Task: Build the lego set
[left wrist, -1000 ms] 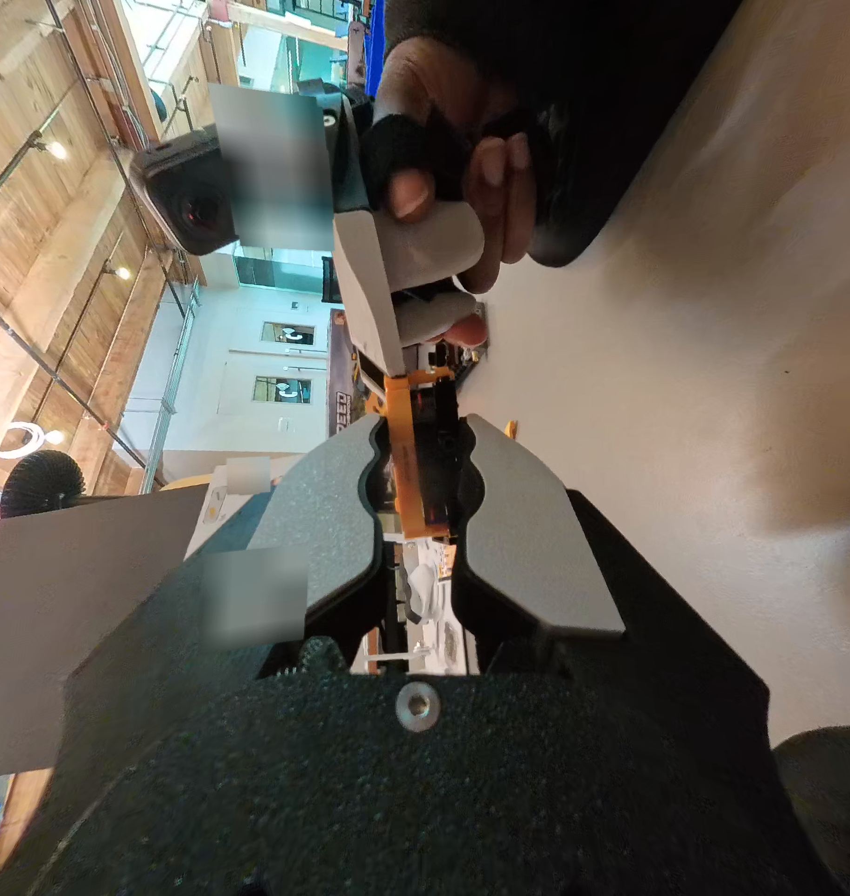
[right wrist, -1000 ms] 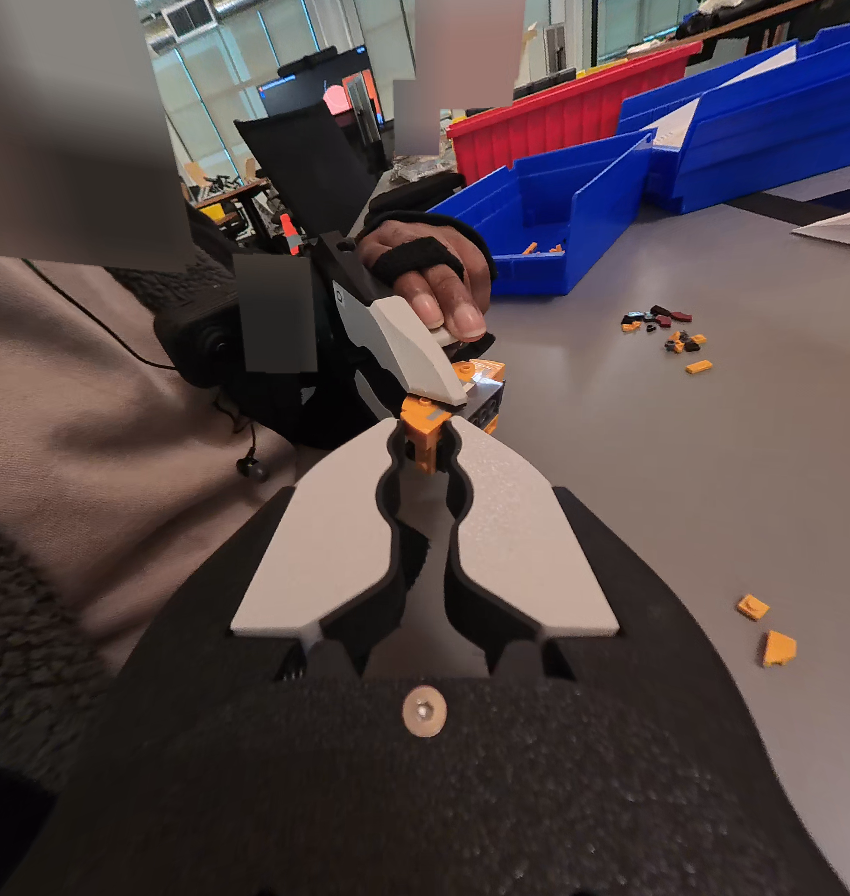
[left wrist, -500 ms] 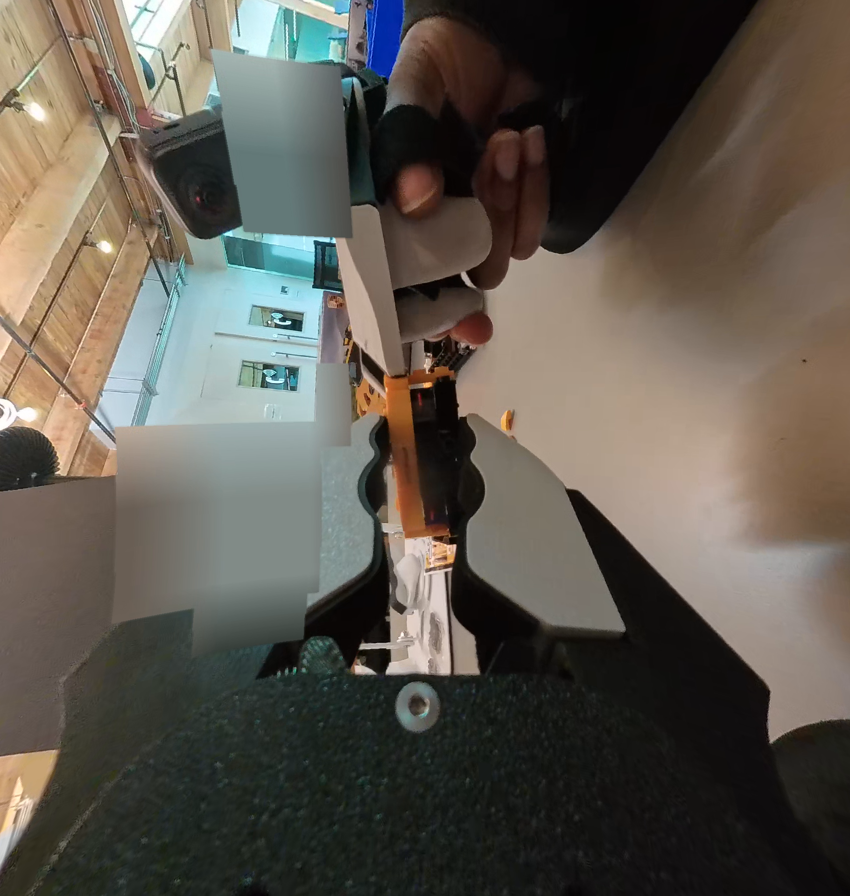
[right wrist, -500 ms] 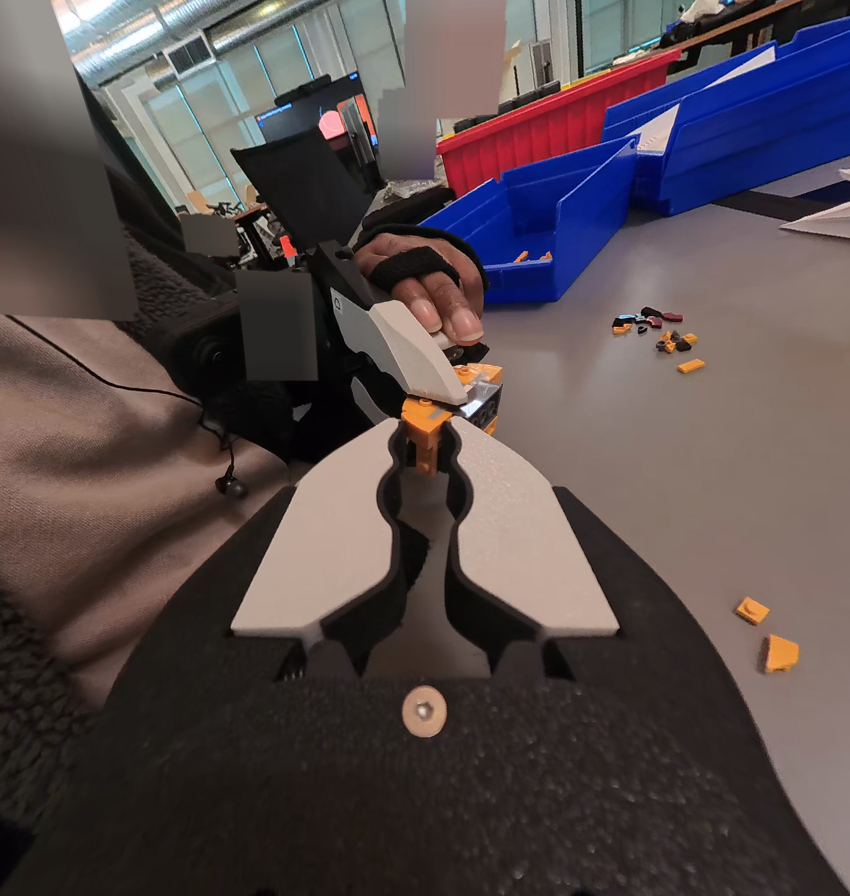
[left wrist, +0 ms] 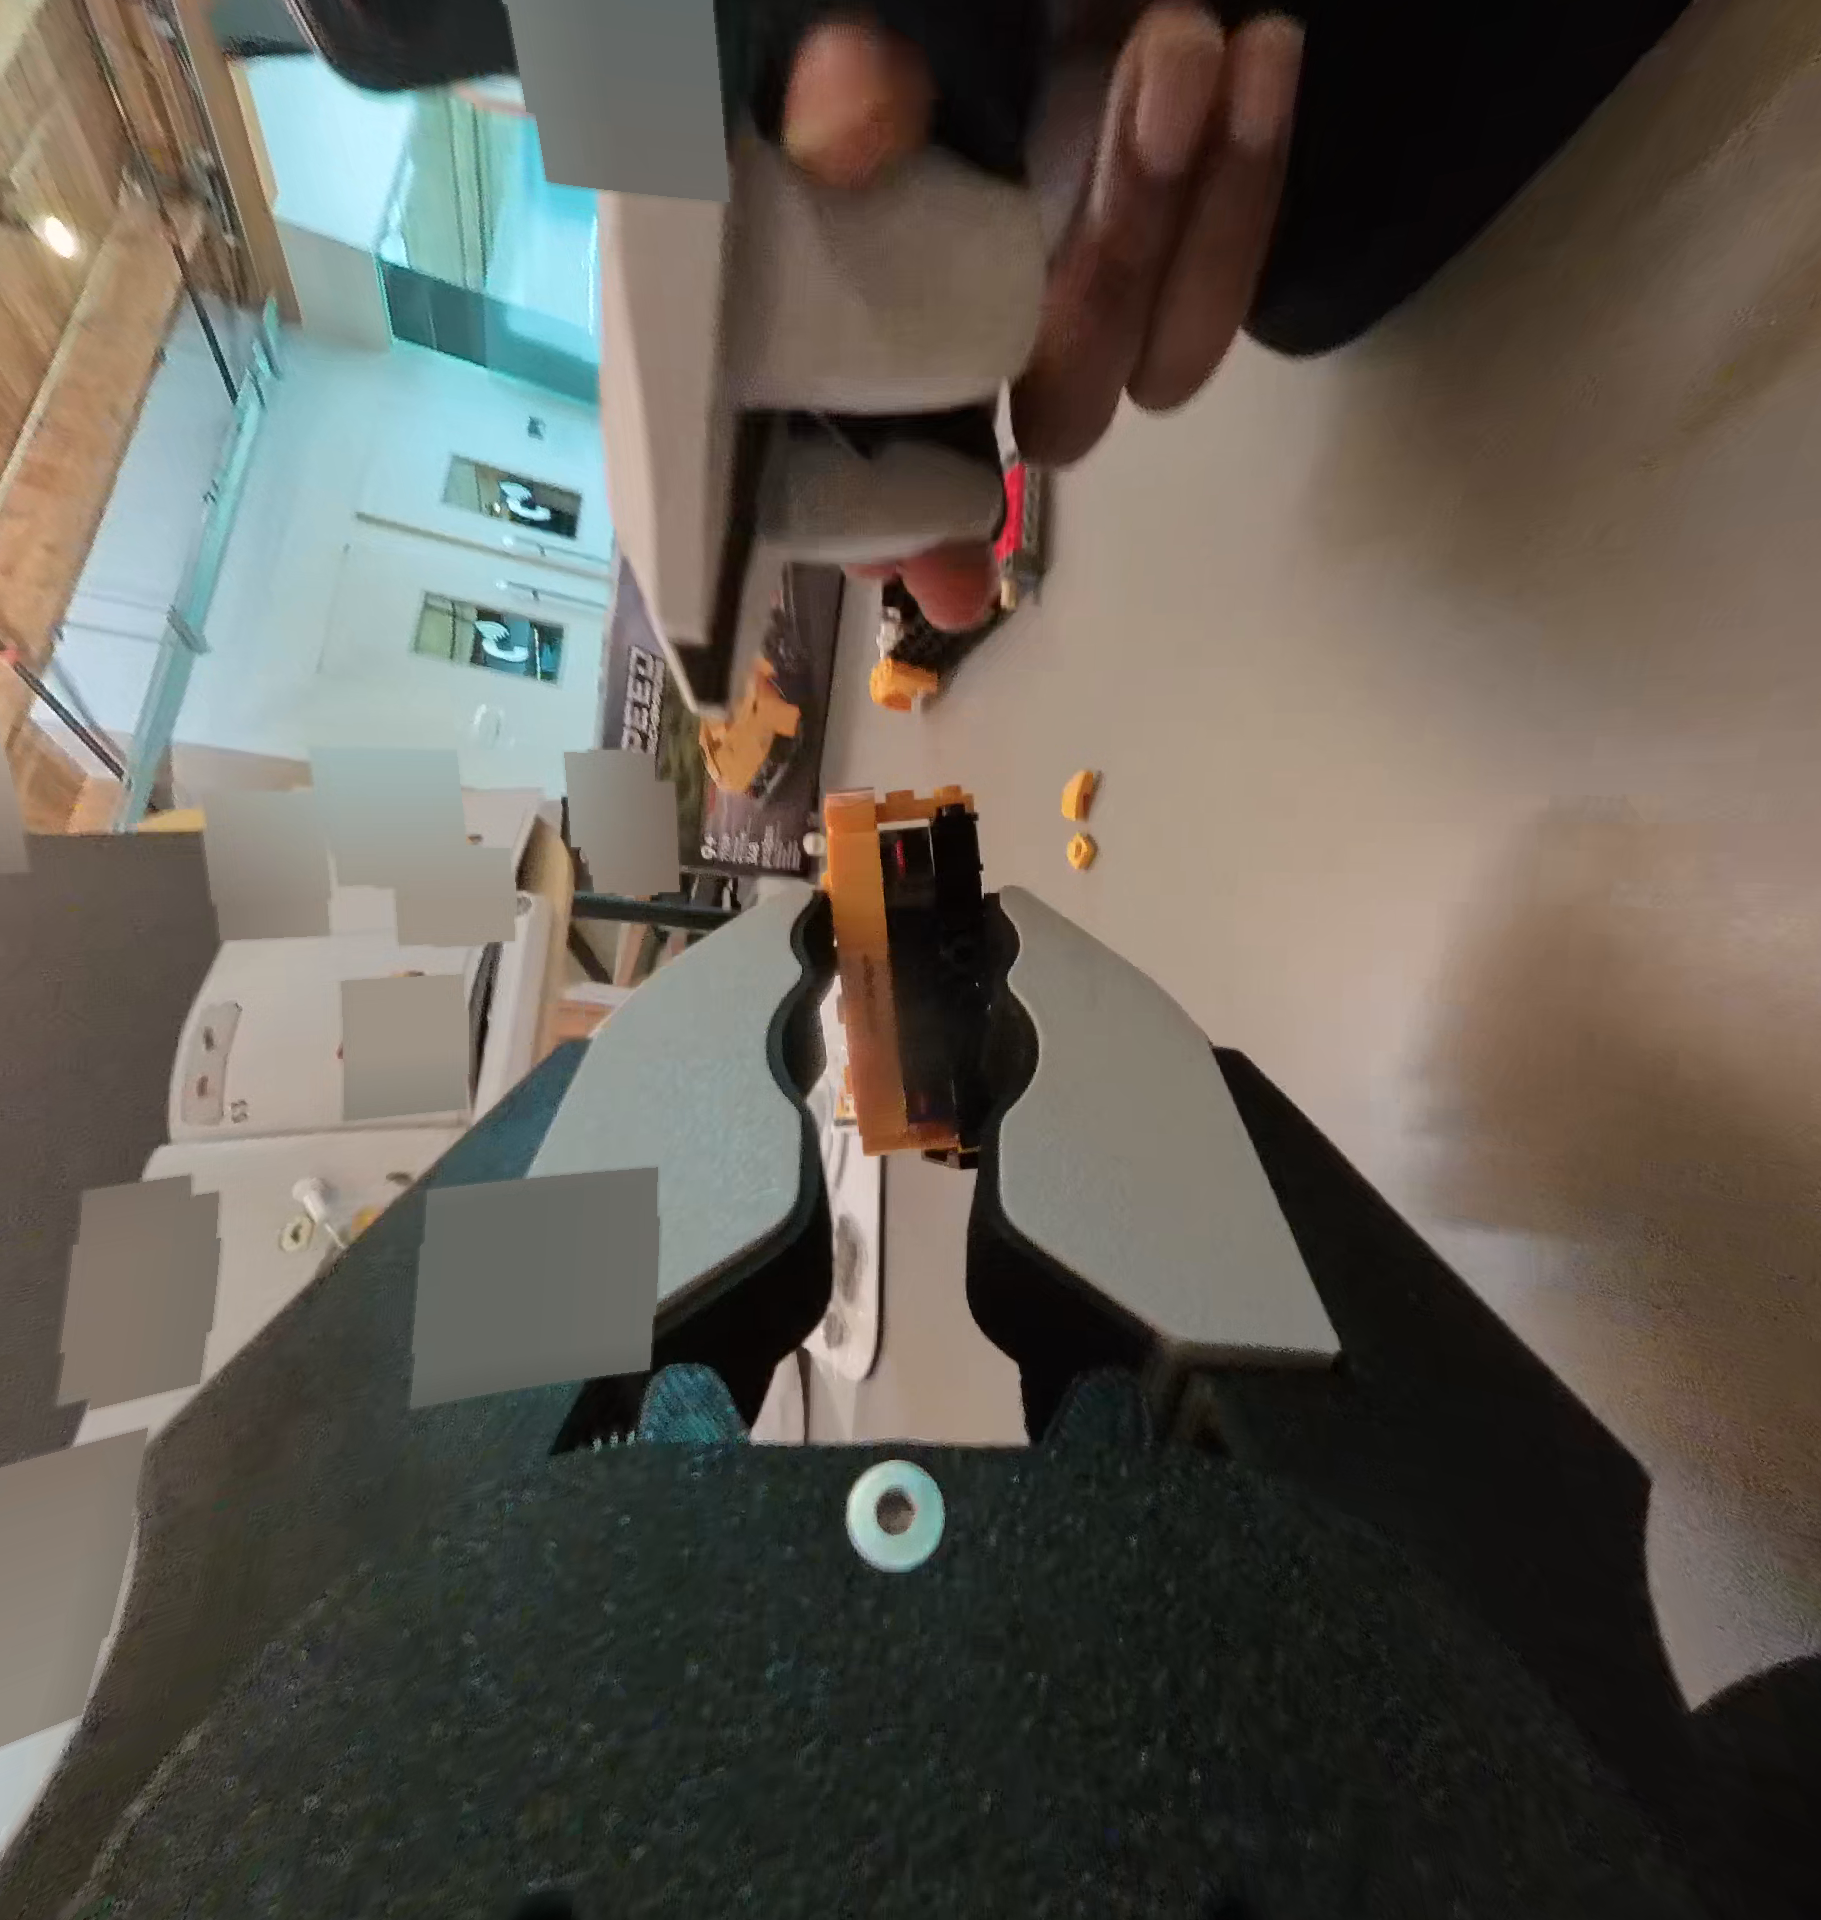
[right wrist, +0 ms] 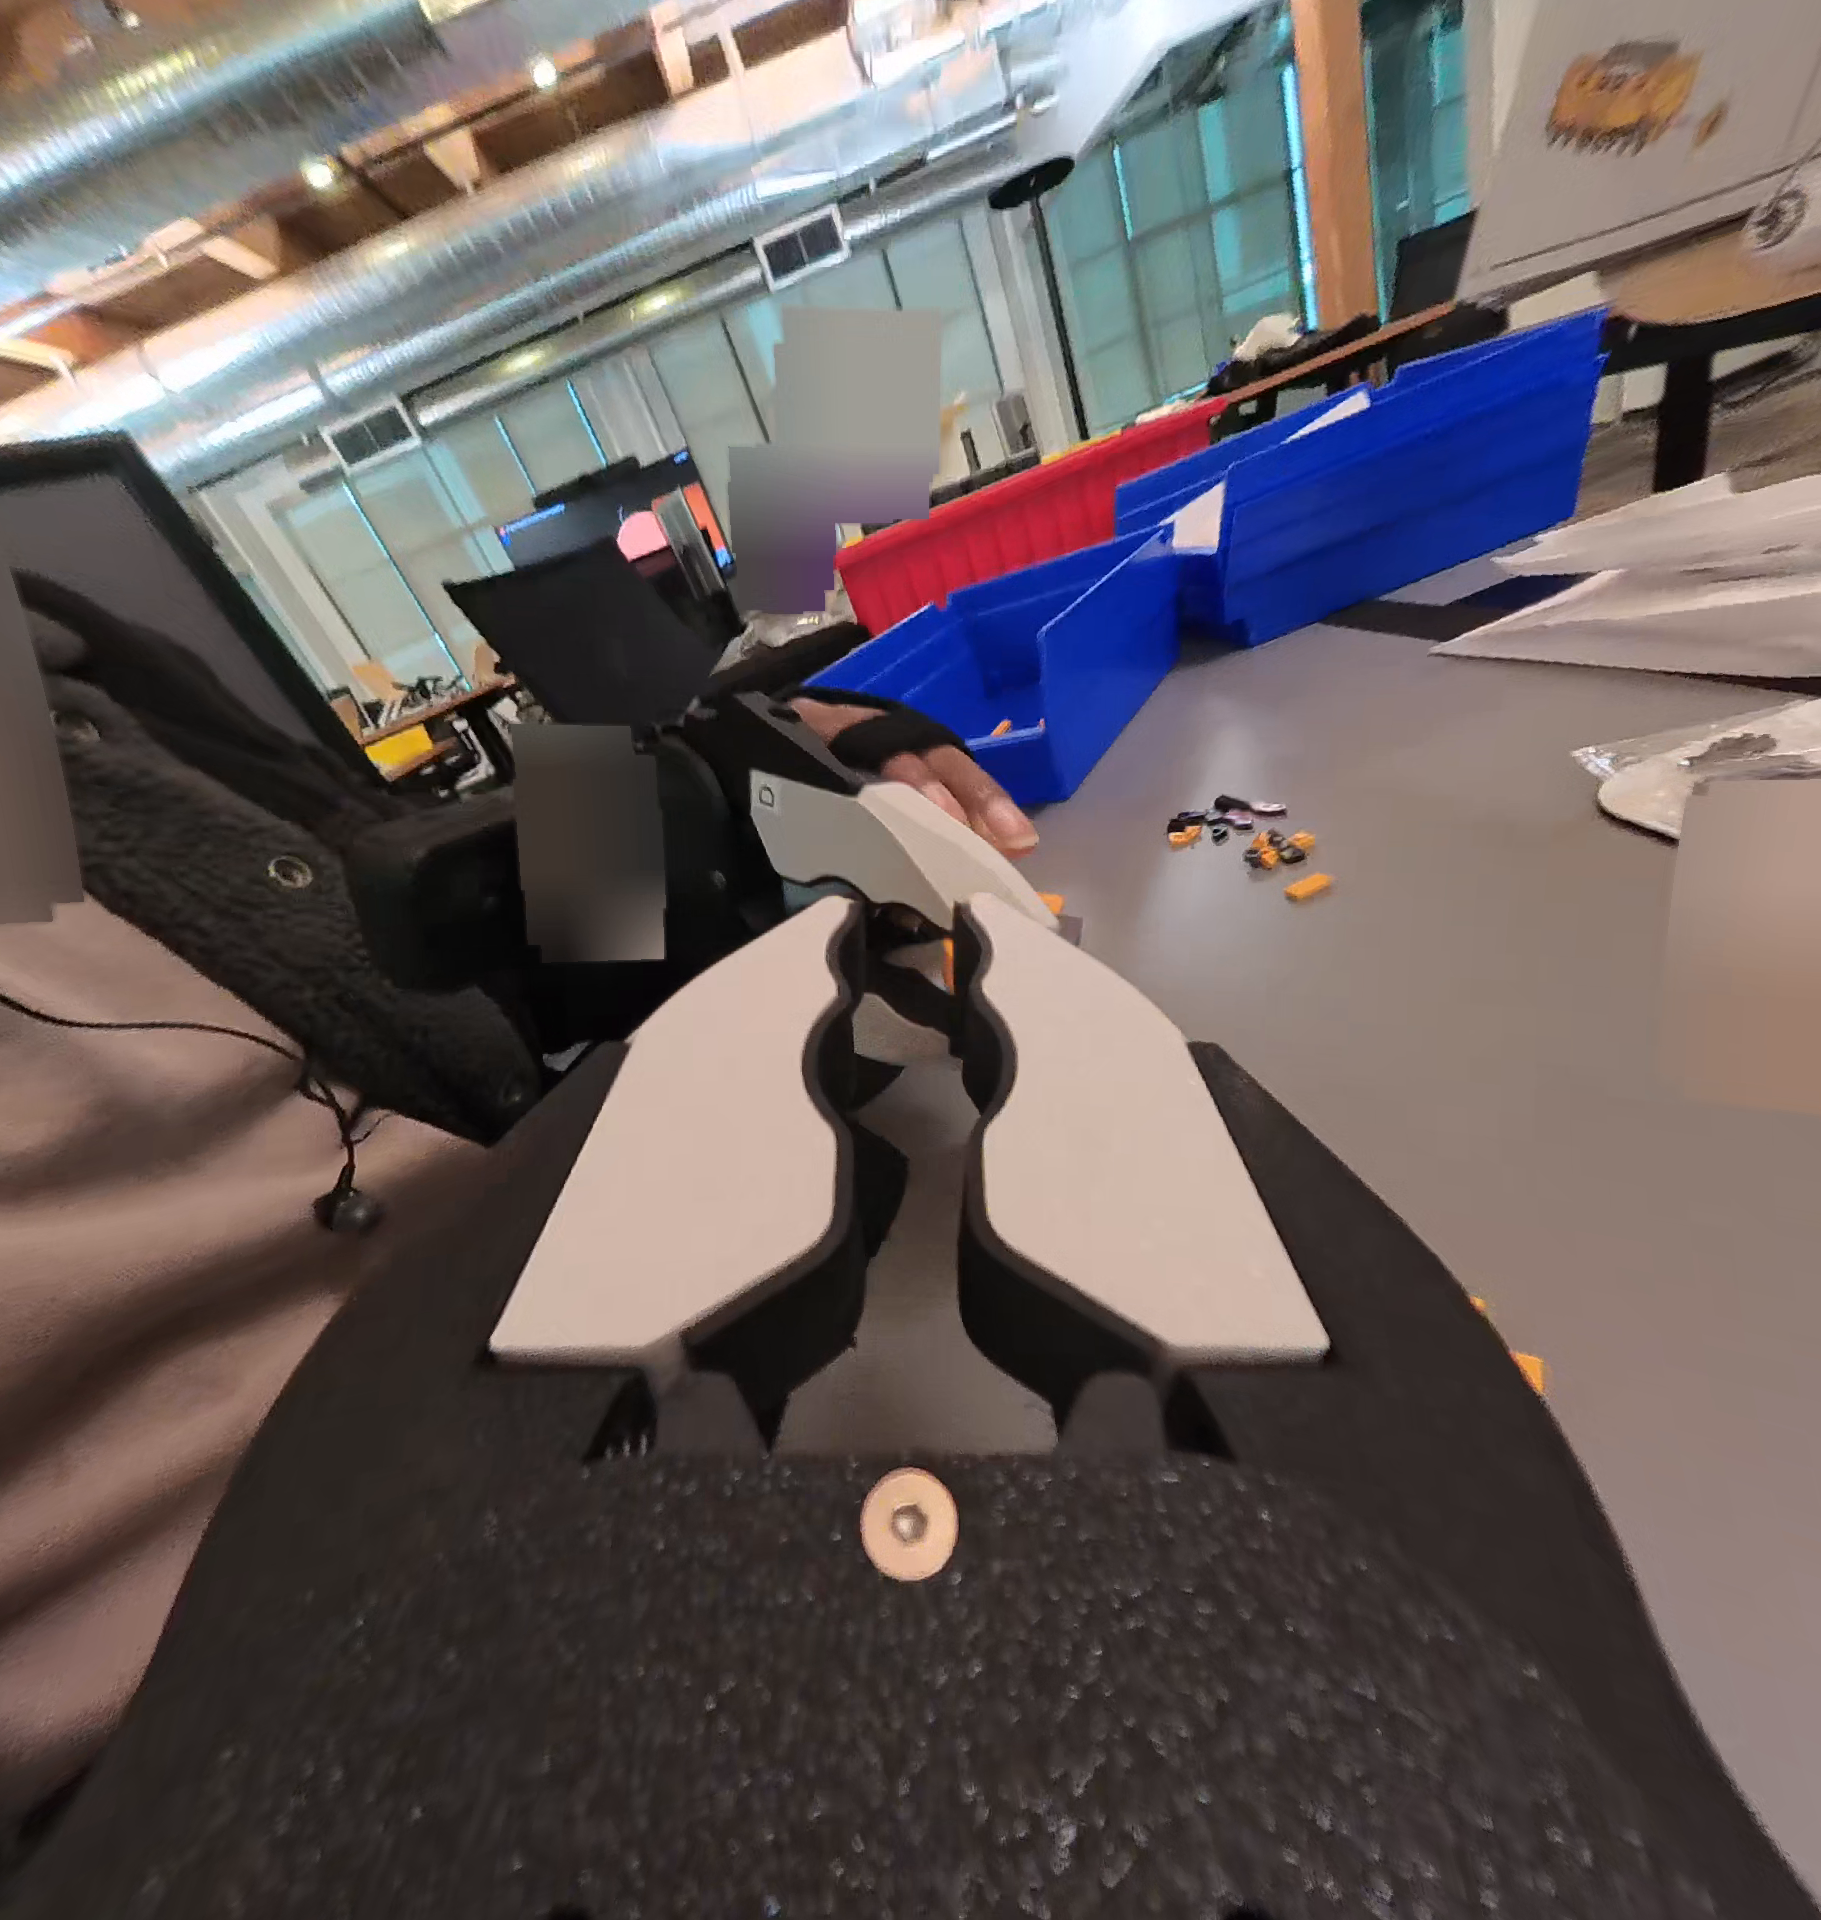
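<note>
left gripper [left wrist: 911, 914]: jaws clamped on the orange-black build [left wrist: 906, 997], held off the bench [right wrist: 1405, 987] | right gripper [right wrist: 911, 920]: jaws a bit apart, empty | tip: we figured keep left steady, grab a loose orange piece [left wrist: 1080, 795] square-on

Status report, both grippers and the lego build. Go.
Left gripper shut on orange-and-black lego build, held off the table. Right gripper open, empty. Loose pieces on table, nothing in the way.
</note>
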### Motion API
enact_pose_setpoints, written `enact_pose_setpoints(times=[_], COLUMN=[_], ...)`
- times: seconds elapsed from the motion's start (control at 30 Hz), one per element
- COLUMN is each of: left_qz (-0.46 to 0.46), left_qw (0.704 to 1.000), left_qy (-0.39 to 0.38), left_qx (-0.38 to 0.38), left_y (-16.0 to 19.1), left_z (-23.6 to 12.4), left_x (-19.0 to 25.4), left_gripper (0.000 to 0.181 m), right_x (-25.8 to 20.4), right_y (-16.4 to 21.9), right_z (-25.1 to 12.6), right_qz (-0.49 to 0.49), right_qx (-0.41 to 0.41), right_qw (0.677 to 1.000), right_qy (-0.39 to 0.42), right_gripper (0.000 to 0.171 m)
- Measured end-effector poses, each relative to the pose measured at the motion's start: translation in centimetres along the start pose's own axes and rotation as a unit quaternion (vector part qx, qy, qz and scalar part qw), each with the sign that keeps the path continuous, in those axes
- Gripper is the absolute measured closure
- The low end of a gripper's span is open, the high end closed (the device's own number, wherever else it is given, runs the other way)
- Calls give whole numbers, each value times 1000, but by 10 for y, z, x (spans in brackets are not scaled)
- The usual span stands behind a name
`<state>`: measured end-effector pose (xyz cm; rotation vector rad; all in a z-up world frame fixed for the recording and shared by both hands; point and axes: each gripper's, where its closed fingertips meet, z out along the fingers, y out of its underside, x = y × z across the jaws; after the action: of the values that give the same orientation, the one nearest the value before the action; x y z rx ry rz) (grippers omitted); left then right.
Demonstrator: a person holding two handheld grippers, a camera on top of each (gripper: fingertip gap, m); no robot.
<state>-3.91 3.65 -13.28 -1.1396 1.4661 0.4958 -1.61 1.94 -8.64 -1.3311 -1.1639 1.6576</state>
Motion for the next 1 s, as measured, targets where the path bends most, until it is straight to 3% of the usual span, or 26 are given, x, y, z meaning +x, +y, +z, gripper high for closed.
enact_pose_setpoints(times=[0.8, 1.0], left_qz=[-100, -174], left_qw=[991, 982], left_qy=[-31, -62], left_qx=[-86, -44], left_y=[53, 47], left_z=[-1, -10], left_x=[-15, -32], left_gripper=[155, 154], right_x=[17, 16], right_y=[-8, -14], right_z=[-9, -9], right_qz=[8, -33], right_qx=[40, 41], right_qw=[999, 997], right_qy=[31, 58], right_gripper=[160, 160])
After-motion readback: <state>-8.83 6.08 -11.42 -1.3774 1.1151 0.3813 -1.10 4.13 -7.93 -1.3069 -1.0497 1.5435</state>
